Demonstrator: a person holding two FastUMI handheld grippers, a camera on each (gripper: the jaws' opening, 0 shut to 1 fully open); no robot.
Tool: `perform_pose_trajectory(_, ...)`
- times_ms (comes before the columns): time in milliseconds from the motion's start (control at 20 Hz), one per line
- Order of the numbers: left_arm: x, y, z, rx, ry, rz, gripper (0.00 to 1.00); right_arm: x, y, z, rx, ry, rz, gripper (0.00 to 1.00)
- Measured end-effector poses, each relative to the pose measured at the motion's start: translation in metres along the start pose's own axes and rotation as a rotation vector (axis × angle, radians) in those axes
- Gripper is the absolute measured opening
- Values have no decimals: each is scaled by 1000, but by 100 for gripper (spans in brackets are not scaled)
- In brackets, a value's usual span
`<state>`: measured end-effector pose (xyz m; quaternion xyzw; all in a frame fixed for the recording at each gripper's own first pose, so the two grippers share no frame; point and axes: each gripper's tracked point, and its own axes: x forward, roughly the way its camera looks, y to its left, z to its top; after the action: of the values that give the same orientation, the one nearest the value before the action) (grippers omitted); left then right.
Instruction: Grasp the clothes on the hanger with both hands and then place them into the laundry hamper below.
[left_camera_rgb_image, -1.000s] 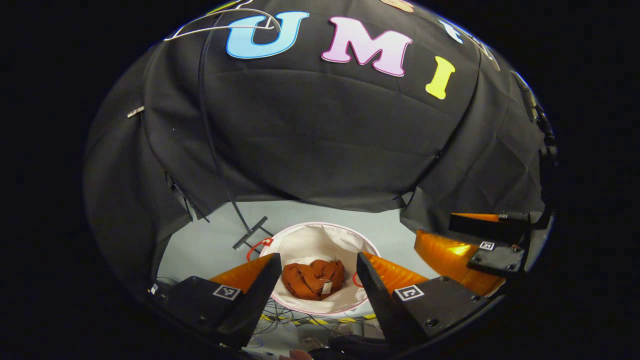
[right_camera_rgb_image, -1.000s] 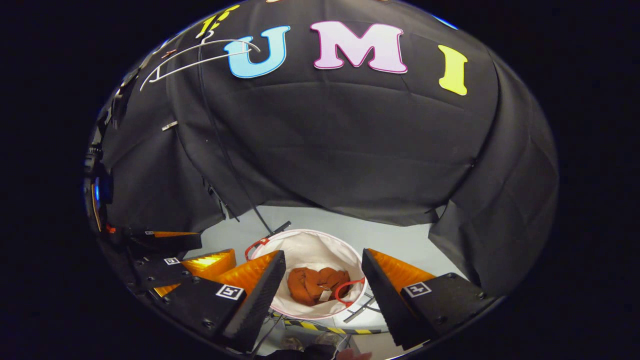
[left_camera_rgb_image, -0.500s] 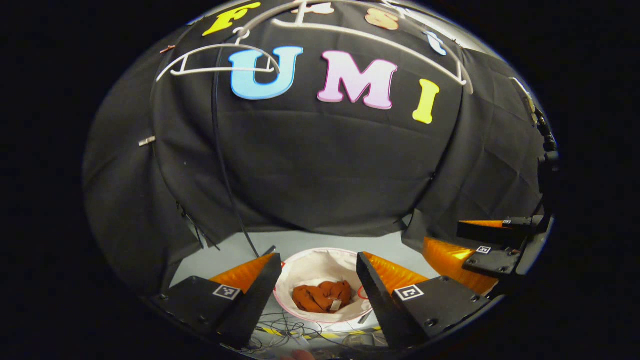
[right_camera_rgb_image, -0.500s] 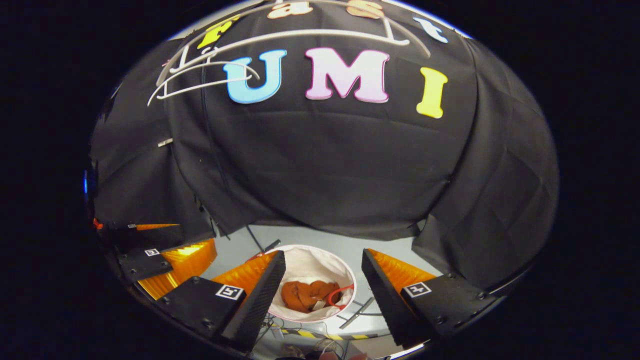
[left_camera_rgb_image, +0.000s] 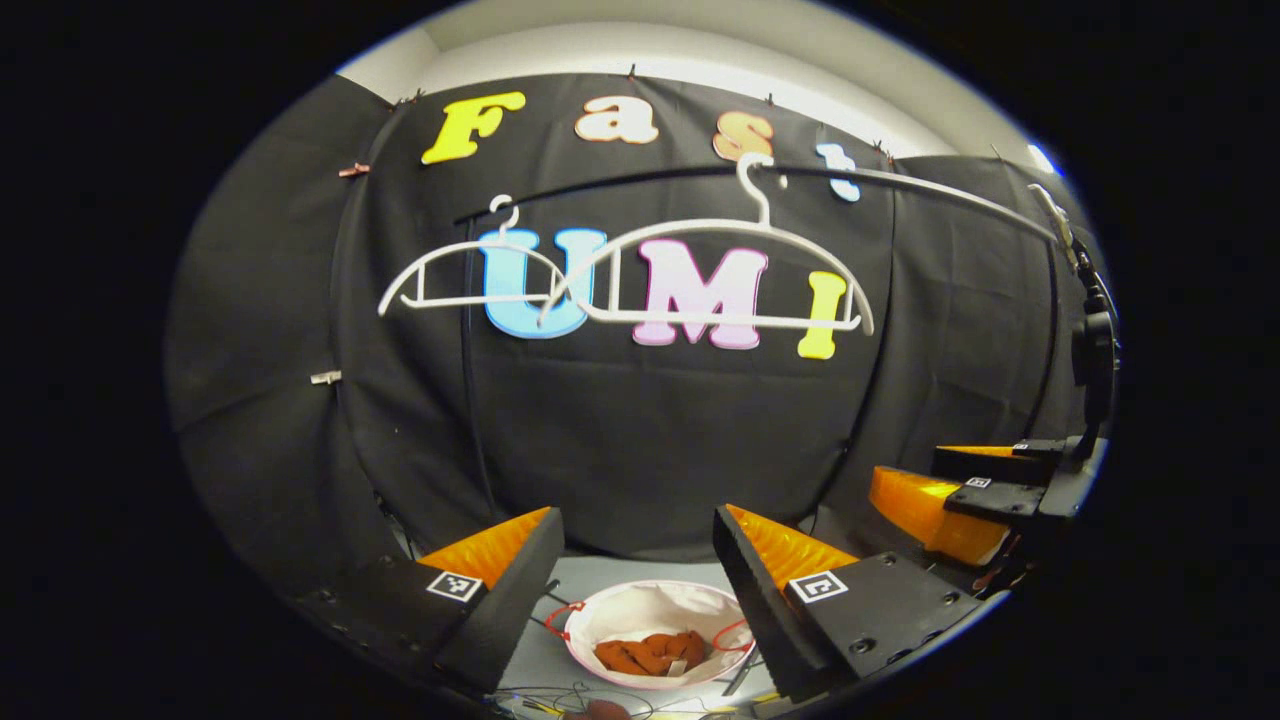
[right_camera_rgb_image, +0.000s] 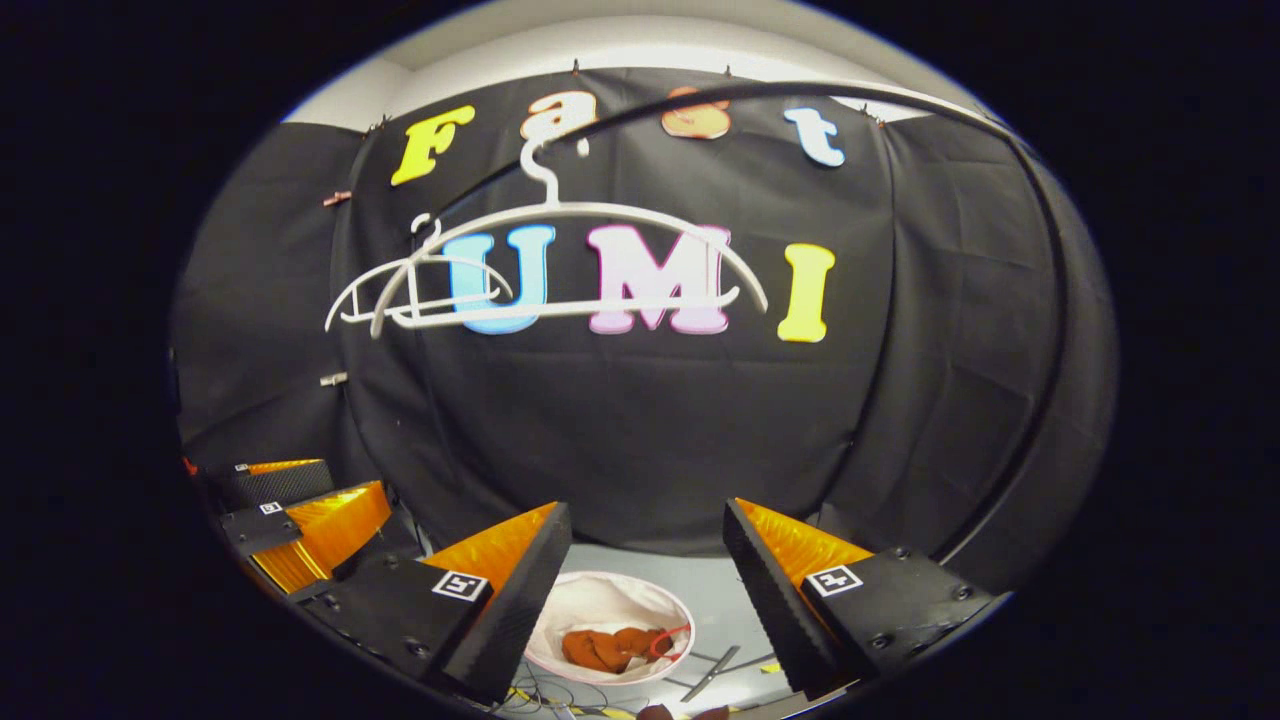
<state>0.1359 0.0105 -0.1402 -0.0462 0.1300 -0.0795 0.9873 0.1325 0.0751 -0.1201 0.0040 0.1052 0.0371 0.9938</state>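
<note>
A black rail (left_camera_rgb_image: 900, 180) arcs across high above the claw, in front of the black cloth wall (left_camera_rgb_image: 640, 430). Far below lies a pale grey floor (right_camera_rgb_image: 720, 610) — cables (left_camera_rgb_image: 560, 695) tangled on it, nearest the claw's base.

hangers (left_camera_rgb_image: 700, 290) bare on rail | clothes (left_camera_rgb_image: 648, 654) in hamper (left_camera_rgb_image: 600, 620) | hand-held gripper (left_camera_rgb_image: 635, 540) open

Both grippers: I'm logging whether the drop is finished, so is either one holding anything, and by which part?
Nothing is held. The left gripper and right gripper are open, and the rust-coloured clothes lie in the hamper.
</note>
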Motion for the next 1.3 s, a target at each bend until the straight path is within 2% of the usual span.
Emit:
perform_pose_trajectory(200, -36, -7, 44, -6, -99, -24, 95, -38, -4, 52, 1, -128, -13, 99)
perform_pose_trajectory(250, -44, -10, 55, -4, -124, -31, 92, -46, -3, 62, 1, -150, -9, 99)
perform_pose_trajectory(300, -55, -13, 66, 3, -154, -34, 95, -54, -2, 70, 3, -168, -4, 100)
perform_pose_trajectory(350, -64, -16, 77, 12, -185, -37, 92, -62, -2, 77, 7, -183, 3, 97)
perform_pose_trajectory(500, -84, -28, 99, 34, -228, -39, 98, -80, -9, 97, 1, -221, 18, 94)
perform_pose_trajectory(550, -89, -32, 104, 40, -235, -40, 92, -88, -10, 106, -9, -241, 23, 94)
perform_pose_trajectory(600, -95, -37, 107, 39, -246, -38, 92, -96, -12, 116, -18, -264, 23, 94)
perform_pose_trajectory(650, -100, -40, 110, 33, -249, -37, 92, -104, -15, 122, -25, -280, 24, 100)
perform_pose_trajectory(750, -111, -46, 119, 16, -268, -32, 92, -116, -17, 130, -18, -301, 32, 100)
perform_pose_trajectory(800, -116, -48, 125, 13, -287, -30, 95, -120, -18, 132, -12, -305, 36, 100)
perform_pose_trajectory(850, -121, -51, 130, 16, -307, -26, 95, -121, -22, 133, -7, -308, 39, 94)
perform_pose_trajectory(900, -126, -52, 132, 22, -317, -21, 95, -124, -25, 134, -2, -313, 42, 99)
perform_pose_trajectory(950, -129, -53, 133, 23, -316, -15, 95, -127, -29, 133, 2, -310, 44, 94)
perform_pose_trajectory(1050, -136, -57, 134, 21, -322, -10, 95, -134, -34, 135, 14, -318, 52, 100)
perform_pose_trajectory(1250, -150, -63, 138, 53, -331, 20, 95, -145, -43, 147, -8, -356, 64, 94)
perform_pose_trajectory(1300, -152, -64, 138, 53, -327, 26, 95, -146, -46, 150, -19, -365, 62, 100)
